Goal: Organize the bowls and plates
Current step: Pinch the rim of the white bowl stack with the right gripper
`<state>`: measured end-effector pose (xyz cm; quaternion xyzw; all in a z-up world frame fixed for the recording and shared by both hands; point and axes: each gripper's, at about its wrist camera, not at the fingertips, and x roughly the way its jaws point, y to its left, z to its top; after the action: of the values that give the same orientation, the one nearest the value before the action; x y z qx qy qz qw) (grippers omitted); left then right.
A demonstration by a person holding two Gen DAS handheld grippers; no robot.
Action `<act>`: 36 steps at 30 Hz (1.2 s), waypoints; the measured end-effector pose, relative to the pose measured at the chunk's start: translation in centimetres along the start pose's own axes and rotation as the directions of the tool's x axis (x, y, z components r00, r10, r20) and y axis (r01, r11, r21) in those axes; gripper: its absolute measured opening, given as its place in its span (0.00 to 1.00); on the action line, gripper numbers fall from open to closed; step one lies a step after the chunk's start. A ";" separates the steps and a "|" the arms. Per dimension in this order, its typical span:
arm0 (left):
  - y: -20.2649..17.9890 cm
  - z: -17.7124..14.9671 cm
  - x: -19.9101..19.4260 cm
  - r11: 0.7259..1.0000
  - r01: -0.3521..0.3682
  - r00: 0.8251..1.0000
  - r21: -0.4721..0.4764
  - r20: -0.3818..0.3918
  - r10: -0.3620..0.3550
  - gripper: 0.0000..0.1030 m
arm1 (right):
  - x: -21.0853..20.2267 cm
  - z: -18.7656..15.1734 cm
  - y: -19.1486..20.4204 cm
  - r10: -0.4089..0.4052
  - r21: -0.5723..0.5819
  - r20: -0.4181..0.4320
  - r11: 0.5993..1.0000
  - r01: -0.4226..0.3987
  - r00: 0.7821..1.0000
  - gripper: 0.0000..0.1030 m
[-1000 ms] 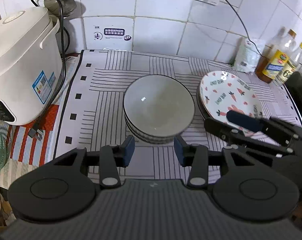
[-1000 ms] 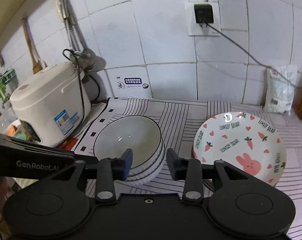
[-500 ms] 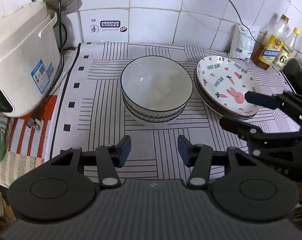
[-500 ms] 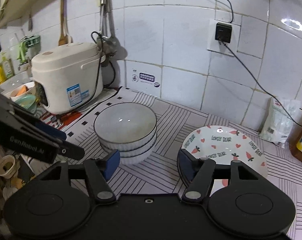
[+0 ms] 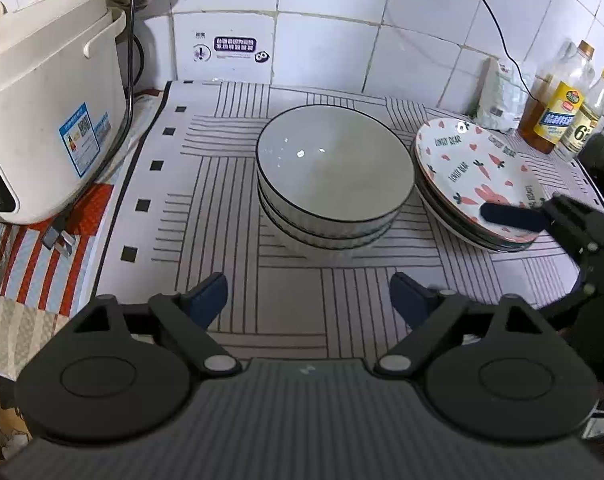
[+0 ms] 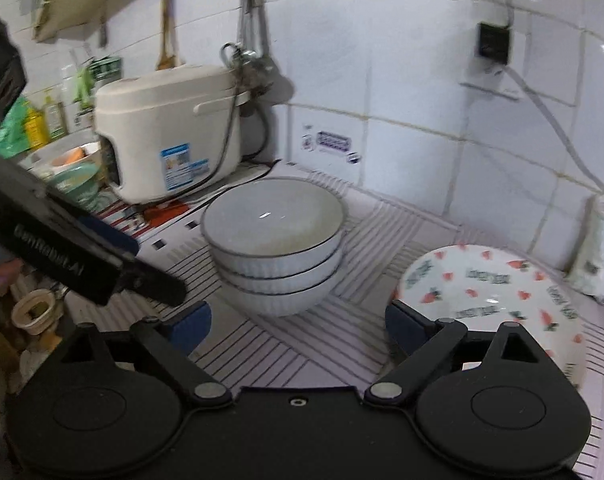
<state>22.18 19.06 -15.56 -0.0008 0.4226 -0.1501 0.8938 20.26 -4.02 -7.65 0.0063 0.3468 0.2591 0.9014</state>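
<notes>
A line-patterned white cloth mat with small black squares along one edge covers the desk. At its left stands a smooth cream plastic rice cooker with a blue label too small to read. Mid-mat sits the stack of round white ceramic bowls, glossy inside, ribbed outside, each rim edged in a dark line; three show in the right wrist view. Just to their right lies the stack of round white plates, the top one printed with pink rabbit, carrots, hearts and the words "LOVELY DEAR".

The left gripper has just been opening; its blue-padded black fingers stand wide with only mat between them, the bowls just ahead. The right gripper has also just been opening and is empty; its right finger overlaps the plates' near rim, touching or not I cannot tell. The left gripper's body reads "GenRobot.AI". Amber glass bottles stand at far right, one marked "6".
</notes>
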 end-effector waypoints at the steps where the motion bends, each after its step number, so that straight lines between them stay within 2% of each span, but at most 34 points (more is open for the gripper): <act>1: 0.1 0.0 0.1 1.000 -0.007 1.000 0.001 0.012 0.007 0.87 | 0.4 -0.2 0.1 0.015 -0.003 -0.006 1.000 -0.015 1.000 0.93; 4: 0.5 0.2 -0.1 1.000 0.016 0.998 0.001 0.056 -0.016 0.88 | 2.0 -0.6 0.3 0.060 -0.019 -0.032 0.998 -0.060 0.998 0.93; 10: 1.6 1.5 -0.1 0.997 0.077 0.992 -0.024 0.105 -0.074 0.90 | 5.2 -0.8 0.5 0.094 -0.021 -0.087 0.995 -0.096 0.992 0.93; 14: 3.0 2.5 0.0 0.994 0.066 0.990 -0.084 0.127 -0.055 0.90 | 7.0 -0.8 0.7 0.107 -0.010 -0.104 0.994 -0.109 0.989 0.93; 17: 4.1 3.3 0.9 0.985 0.109 0.989 -0.135 0.117 -0.094 0.90 | 8.1 -0.9 0.5 0.103 0.011 -0.107 0.995 -0.102 0.989 0.93; 21: 4.7 4.2 3.5 0.971 0.140 0.990 -0.195 0.064 -0.130 0.86 | 9.3 -0.9 0.2 0.101 0.022 -0.097 0.995 -0.100 0.990 0.93; 24: 4.6 4.7 5.6 0.971 0.135 0.990 -0.197 -0.007 -0.139 0.80 | 10.1 -0.8 0.3 0.092 0.017 -0.081 0.996 -0.090 0.992 0.93; 27: 4.5 4.7 6.8 0.971 0.128 0.990 -0.201 -0.038 -0.139 0.73 | 10.6 -0.7 0.4 0.079 0.012 -0.063 0.997 -0.079 0.995 0.93; 36: 4.4 4.9 8.6 0.970 0.148 0.985 -0.195 -0.062 -0.163 0.49 | 11.5 -0.4 0.6 0.043 -0.012 -0.053 0.999 -0.044 0.998 0.94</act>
<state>32.17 20.33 -19.49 -0.1130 0.4681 -0.1786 0.8580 26.88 1.86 -15.00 0.0011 0.3685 0.2809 0.8862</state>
